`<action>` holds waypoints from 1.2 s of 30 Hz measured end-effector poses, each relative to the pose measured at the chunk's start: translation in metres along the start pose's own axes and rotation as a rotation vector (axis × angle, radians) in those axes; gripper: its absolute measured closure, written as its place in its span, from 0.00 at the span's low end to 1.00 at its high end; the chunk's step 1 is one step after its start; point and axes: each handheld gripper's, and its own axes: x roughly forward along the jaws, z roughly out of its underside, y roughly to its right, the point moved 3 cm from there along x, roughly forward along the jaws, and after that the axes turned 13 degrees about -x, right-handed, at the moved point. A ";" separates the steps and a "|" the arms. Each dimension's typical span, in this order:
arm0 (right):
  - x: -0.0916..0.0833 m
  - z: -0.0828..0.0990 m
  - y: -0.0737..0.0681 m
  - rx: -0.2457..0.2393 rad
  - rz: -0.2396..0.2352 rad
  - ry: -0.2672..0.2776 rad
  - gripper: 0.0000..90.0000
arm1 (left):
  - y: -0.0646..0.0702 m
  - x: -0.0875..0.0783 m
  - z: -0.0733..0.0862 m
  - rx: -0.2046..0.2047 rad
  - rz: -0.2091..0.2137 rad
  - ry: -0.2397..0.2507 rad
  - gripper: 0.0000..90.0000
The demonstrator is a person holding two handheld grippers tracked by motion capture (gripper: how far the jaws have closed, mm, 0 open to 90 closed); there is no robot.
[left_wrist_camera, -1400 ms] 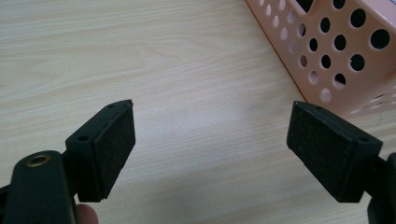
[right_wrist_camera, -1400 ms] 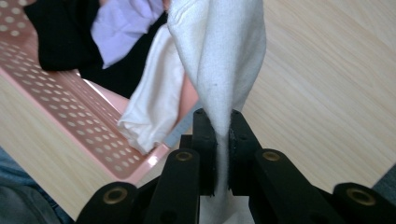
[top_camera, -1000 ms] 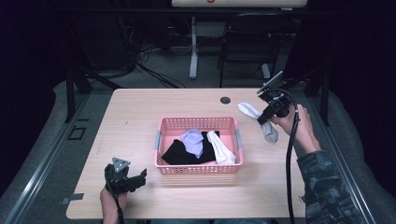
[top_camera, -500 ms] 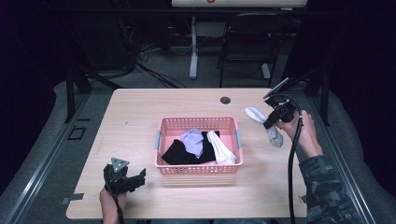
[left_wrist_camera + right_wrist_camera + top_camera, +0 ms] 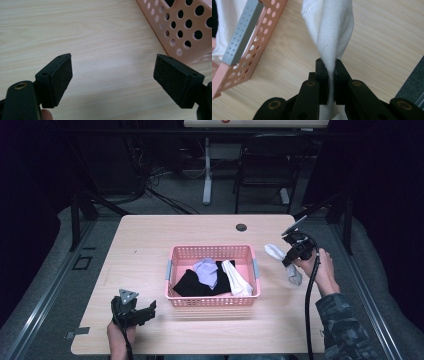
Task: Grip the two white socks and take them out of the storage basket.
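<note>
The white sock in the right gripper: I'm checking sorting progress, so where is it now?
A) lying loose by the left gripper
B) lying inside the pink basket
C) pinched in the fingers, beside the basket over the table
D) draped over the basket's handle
C: the right gripper has its fingers clamped on the white sock, right of the pink basket in the high view, over the table.

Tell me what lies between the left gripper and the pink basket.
Nothing: bare table runs from the open left gripper to the pink basket, seen in the left gripper view.
</note>
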 end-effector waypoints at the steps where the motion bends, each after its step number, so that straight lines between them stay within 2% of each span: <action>1: 0.004 0.001 0.000 0.002 0.001 -0.009 0.94 | 0.001 0.000 0.000 -0.001 0.002 0.000 0.17; 4: 0.016 0.002 0.001 0.005 0.000 -0.036 0.94 | 0.001 0.000 0.000 -0.003 0.000 0.002 0.17; 8: 0.029 0.006 0.000 0.010 -0.013 -0.026 0.93 | 0.001 -0.003 0.000 0.003 -0.001 0.010 0.17; 13: 0.044 0.013 -0.001 0.024 -0.013 -0.047 0.90 | 0.001 -0.002 0.000 0.007 -0.001 0.008 0.17; 15: 0.046 0.015 -0.001 0.023 -0.004 -0.051 0.83 | 0.001 0.000 0.000 0.003 -0.002 0.006 0.17; 17: 0.044 0.017 0.002 0.000 -0.003 -0.096 0.70 | 0.000 0.001 -0.001 0.005 0.002 0.003 0.17; 18: 0.046 0.018 0.001 0.032 0.002 -0.055 0.63 | 0.001 0.001 -0.001 0.000 0.002 0.007 0.17; 19: 0.046 0.018 0.000 0.040 -0.003 -0.047 0.57 | 0.001 0.001 -0.002 0.011 0.003 0.003 0.17; 20: 0.045 0.019 0.000 0.033 -0.019 -0.049 0.52 | 0.002 0.001 -0.002 0.010 0.006 0.006 0.17; 22: 0.043 0.020 -0.002 0.032 -0.013 -0.040 0.41 | 0.002 0.001 -0.001 0.010 0.008 0.004 0.17; 23: 0.040 0.020 -0.003 0.027 -0.021 -0.028 0.39 | 0.001 0.001 -0.001 0.010 0.007 0.003 0.17; 28: 0.021 0.014 -0.011 -0.021 -0.043 0.004 0.18 | 0.001 0.000 -0.002 0.011 0.000 0.009 0.17; 32: 0.002 0.008 -0.020 -0.064 -0.054 0.027 0.13 | 0.001 0.001 -0.001 0.012 0.004 0.006 0.17; 36: -0.013 -0.002 -0.028 -0.105 -0.031 0.029 0.08 | 0.000 -0.001 -0.002 0.008 0.005 0.013 0.17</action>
